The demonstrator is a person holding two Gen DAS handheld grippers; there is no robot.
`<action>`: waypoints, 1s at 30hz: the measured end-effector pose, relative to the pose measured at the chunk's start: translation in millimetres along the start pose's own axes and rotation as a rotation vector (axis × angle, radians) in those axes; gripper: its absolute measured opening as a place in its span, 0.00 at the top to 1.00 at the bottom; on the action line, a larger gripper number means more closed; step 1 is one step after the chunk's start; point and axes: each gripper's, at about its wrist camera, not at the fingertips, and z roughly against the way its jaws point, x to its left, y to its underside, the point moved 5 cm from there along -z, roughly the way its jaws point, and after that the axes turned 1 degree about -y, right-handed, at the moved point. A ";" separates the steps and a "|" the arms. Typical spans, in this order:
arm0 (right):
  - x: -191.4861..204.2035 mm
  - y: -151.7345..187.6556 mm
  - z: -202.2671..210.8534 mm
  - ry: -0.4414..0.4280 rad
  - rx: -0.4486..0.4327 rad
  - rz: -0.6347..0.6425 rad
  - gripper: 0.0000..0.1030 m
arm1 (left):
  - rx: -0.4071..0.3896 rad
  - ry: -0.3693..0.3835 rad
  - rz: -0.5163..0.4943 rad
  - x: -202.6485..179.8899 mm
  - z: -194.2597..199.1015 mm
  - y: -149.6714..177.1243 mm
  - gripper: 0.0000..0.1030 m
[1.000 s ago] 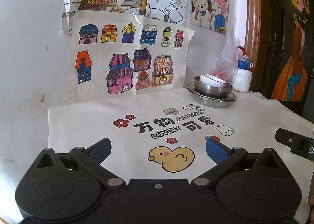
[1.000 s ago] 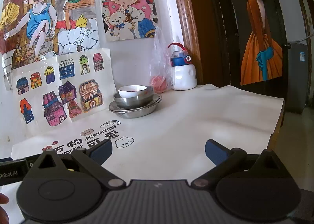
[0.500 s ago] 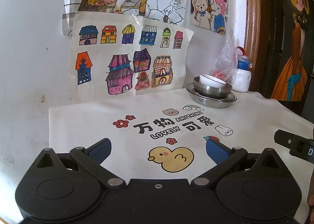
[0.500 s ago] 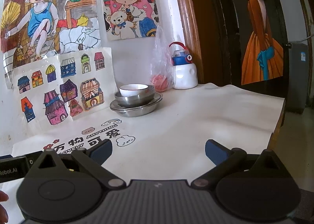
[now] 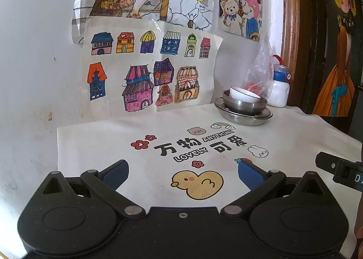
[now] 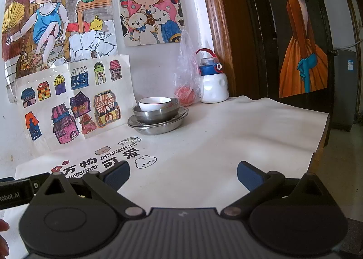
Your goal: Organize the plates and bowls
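Observation:
A stack of dishes stands at the back of the table by the wall: a white bowl (image 5: 242,95) (image 6: 154,103) nests in a steel bowl (image 5: 244,104) (image 6: 156,112), which sits on a steel plate (image 5: 244,117) (image 6: 157,124). My left gripper (image 5: 183,172) is open and empty, low over the cloth near the yellow duck print, well short of the stack. Farther right, my right gripper (image 6: 183,174) also stands open with nothing between its fingers, the stack ahead and to its left.
A white printed cloth (image 6: 226,141) covers the table; its right edge drops off by a dark door. A plastic bag (image 6: 187,77) and a white bottle (image 6: 213,84) stand behind the stack. Drawings hang on the wall (image 5: 34,54).
Both grippers have drifted slightly, so the stack sits a little differently in each view. Nothing was picked up or released.

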 end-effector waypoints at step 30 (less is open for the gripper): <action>1.2 1.0 4.1 -0.004 0.002 0.003 0.00 | -0.005 -0.003 -0.012 -2.0 5.3 -0.8 0.01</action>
